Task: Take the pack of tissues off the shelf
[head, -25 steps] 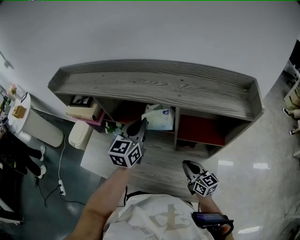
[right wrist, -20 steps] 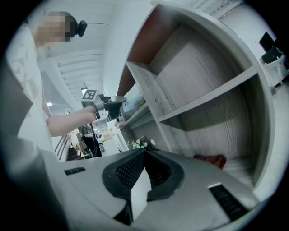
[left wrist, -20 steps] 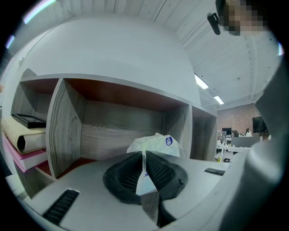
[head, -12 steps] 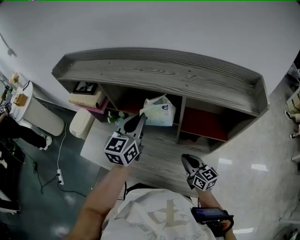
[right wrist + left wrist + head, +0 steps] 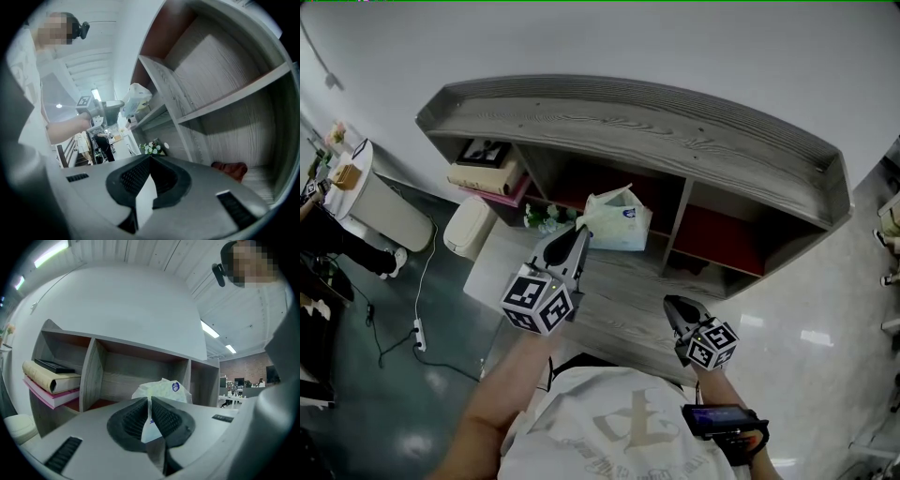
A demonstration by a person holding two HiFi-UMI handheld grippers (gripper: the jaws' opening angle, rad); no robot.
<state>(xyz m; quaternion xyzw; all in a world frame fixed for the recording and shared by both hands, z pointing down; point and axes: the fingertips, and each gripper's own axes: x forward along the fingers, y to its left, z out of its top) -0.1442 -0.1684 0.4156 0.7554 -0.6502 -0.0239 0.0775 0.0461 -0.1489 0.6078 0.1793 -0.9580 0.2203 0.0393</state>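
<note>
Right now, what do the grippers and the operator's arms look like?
Left gripper and right gripper are grey shells with black ribbed pads, each carrying a black-and-white square-marker cube. Forearms unsleeved; white printed T-shirt; black screen device strapped on the right wrist.

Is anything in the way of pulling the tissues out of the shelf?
No, nothing visible. The left gripper is shut on the wrapper of the pack of tissues at the middle opening of the shelf, and the way out toward the person is open.
</note>
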